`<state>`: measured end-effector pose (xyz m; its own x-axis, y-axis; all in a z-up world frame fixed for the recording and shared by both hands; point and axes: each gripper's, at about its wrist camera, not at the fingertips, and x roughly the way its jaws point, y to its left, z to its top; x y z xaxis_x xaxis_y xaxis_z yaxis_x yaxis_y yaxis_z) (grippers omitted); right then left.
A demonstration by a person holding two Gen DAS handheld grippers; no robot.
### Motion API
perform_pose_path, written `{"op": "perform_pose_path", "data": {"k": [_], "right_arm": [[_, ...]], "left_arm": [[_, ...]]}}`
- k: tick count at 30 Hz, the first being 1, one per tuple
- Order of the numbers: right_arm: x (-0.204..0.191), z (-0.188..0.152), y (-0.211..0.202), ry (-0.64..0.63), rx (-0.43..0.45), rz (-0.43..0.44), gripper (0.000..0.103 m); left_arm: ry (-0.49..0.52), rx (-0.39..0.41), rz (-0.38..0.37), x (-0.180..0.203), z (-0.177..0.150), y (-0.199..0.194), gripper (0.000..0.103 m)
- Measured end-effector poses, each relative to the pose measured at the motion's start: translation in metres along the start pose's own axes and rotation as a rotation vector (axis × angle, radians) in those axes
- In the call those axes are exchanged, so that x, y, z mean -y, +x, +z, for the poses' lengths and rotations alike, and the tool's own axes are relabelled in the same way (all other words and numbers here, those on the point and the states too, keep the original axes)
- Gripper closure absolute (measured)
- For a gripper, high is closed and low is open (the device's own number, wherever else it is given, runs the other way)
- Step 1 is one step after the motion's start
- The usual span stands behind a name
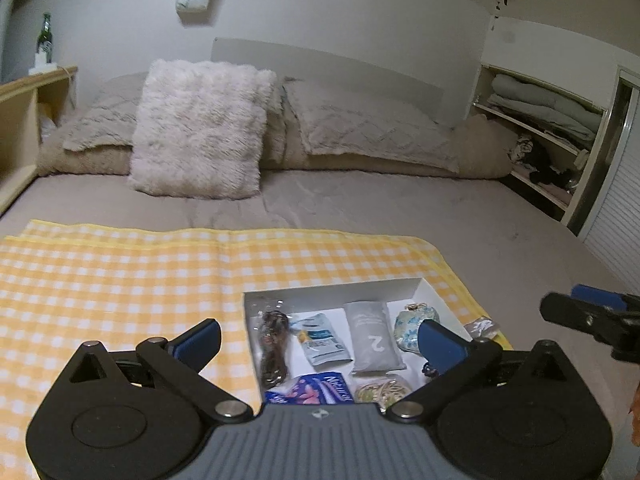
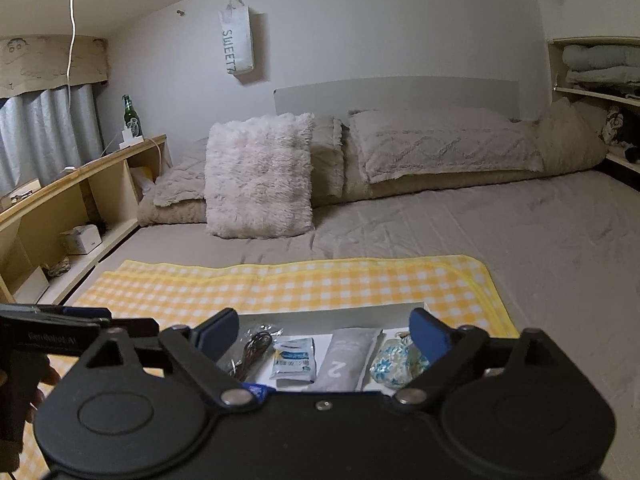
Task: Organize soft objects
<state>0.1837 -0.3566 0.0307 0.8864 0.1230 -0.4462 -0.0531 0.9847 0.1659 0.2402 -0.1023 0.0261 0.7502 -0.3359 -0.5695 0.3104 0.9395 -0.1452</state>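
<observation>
A shallow white box (image 1: 336, 292) lies on a yellow checked cloth (image 1: 120, 280) on the bed. In it lie a grey pouch marked 2 (image 1: 372, 338), a blue-and-white packet (image 1: 322, 340), a dark bundle in clear wrap (image 1: 274, 346), a floral cloth pouch (image 1: 412, 326), a blue tissue pack (image 1: 316, 390) and rubber bands (image 1: 382, 390). My left gripper (image 1: 320, 336) is open and empty above the box. My right gripper (image 2: 324, 334) is open and empty just short of the box (image 2: 320, 316). It also shows at the right of the left wrist view (image 1: 592, 314).
A fluffy white cushion (image 1: 200, 128) and beige pillows (image 1: 360, 124) lie at the head of the bed. A wooden shelf (image 2: 80, 200) with a green bottle (image 2: 130, 116) runs along the left. Shelves with folded bedding (image 1: 548, 108) stand at the right. A small wrapper (image 1: 482, 326) lies beside the box.
</observation>
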Motion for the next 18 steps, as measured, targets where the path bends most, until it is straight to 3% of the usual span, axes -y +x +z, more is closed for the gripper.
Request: {"op": "perform_pose_path", "data": {"k": [8,18], "right_arm": [[-0.015,-0.011,-0.028,-0.043,0.02,-0.031,0.003],[-0.028,-0.031,-0.072,-0.02,0.041,-0.041,0.0]], "left_arm": [[0.061,0.038,0.085,0.009,-0.014,-0.038,0.0],[0.109,0.128,0.103,0.022,-0.038,-0.097,0.0]]}}
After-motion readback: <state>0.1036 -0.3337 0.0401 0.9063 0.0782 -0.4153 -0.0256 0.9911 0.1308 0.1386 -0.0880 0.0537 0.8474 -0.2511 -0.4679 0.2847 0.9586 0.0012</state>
